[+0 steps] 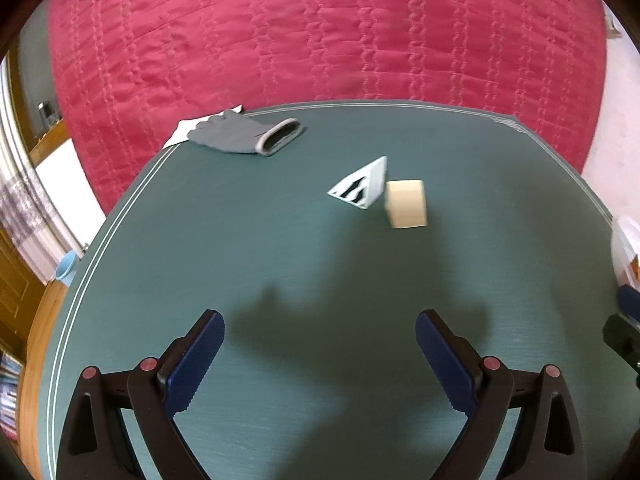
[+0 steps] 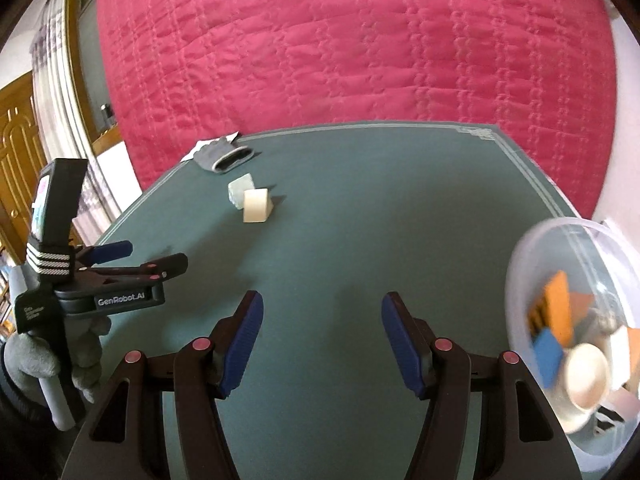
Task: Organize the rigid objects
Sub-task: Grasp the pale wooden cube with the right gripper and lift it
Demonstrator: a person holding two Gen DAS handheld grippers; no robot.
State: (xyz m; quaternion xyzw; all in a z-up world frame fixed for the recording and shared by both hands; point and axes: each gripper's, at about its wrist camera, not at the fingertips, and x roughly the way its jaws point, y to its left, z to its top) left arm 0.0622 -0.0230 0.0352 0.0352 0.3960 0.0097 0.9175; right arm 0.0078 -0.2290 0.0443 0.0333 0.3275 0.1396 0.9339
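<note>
A cream block (image 1: pixel 406 204) (image 2: pixel 257 205) lies on the green table mat (image 1: pixel 280 248) (image 2: pixel 360 208), touching a pale green pyramid-shaped piece (image 1: pixel 362 186) (image 2: pixel 240 189) on its left. My left gripper (image 1: pixel 320 360) hovers open over bare mat, well short of both pieces, nothing between its blue pads (image 1: pixel 196 364). My right gripper (image 2: pixel 322 340) is open too, empty, over the mat's near middle. The left gripper (image 2: pixel 120 276) shows at the left of the right wrist view, held by a gloved hand (image 2: pixel 48 356). A clear plastic bowl (image 2: pixel 524 264) at the right holds several coloured blocks.
A grey glove (image 1: pixel 244 136) (image 2: pixel 222 156) lies on a white paper at the mat's far left corner. Behind the table hangs a red quilted cover (image 1: pixel 320 32) (image 2: pixel 352 40). A small blue cup (image 1: pixel 66 270) sits off the mat's left edge. Wooden doors stand at far left.
</note>
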